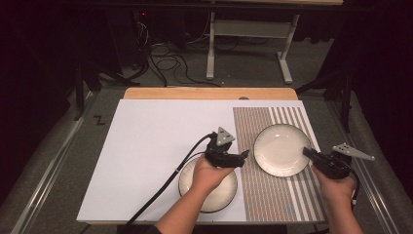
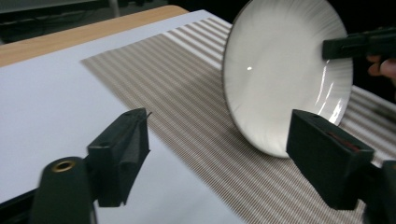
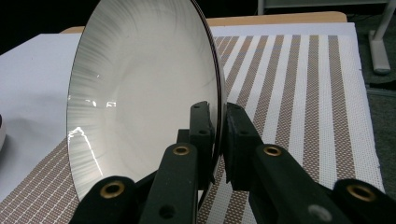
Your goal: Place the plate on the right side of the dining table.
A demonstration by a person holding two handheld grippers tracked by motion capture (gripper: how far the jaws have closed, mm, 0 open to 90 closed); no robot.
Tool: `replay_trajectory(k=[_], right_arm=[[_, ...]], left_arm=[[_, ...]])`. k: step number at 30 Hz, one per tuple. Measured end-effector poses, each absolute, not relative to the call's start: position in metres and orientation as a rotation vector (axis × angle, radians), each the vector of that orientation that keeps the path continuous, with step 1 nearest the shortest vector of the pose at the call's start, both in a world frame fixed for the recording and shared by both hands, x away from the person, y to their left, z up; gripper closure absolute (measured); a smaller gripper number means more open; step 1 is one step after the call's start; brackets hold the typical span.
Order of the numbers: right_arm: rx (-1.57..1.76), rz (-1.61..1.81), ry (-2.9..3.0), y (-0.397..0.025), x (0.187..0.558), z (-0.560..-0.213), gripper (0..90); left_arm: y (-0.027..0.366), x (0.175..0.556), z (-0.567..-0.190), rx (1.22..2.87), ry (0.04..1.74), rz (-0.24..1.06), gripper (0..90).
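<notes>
**Plate Transfer: Lift Stage**

Two plates are present. The first plate (image 1: 208,185) rests on the counter (image 1: 146,146) beneath the left gripper (image 1: 242,157), whose jaws stand released and empty. The second plate (image 1: 281,149) sits tilted above the striped mat (image 1: 272,195), its rim clenched by the right gripper (image 1: 308,152). Judged status: lift done; placement remains.

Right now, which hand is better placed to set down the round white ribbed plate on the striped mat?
Right. The right gripper is clamped on the white ribbed plate's rim over the striped mat; the left gripper is open, holding nothing.
</notes>
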State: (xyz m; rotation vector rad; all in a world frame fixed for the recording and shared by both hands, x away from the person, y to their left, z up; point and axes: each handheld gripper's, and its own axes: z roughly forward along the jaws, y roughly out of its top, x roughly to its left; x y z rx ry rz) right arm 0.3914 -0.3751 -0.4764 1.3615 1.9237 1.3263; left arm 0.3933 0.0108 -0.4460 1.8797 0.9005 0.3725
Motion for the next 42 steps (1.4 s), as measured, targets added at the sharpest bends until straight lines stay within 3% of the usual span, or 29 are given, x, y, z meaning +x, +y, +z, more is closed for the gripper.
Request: replay_trajectory(k=[14,24,33,42], right_arm=[[1.371,1.309,1.920,-0.374,0.391,-0.477,83.8],[1.391,1.297,1.921,-0.374,0.394,-0.478,83.1],[1.429,1.261,1.925,-0.376,0.397,-0.482,81.4],[1.493,1.228,1.939,-0.378,0.406,-0.488,79.0]], left_arm=[[0.085,0.362,-0.453,1.823,0.930,0.413,0.4],[0.145,0.331,-0.446,1.818,0.934,0.500,0.4],[0.194,0.318,-0.471,1.775,1.029,0.498,0.4],[0.199,0.317,-0.469,1.733,1.015,0.507,0.9]])
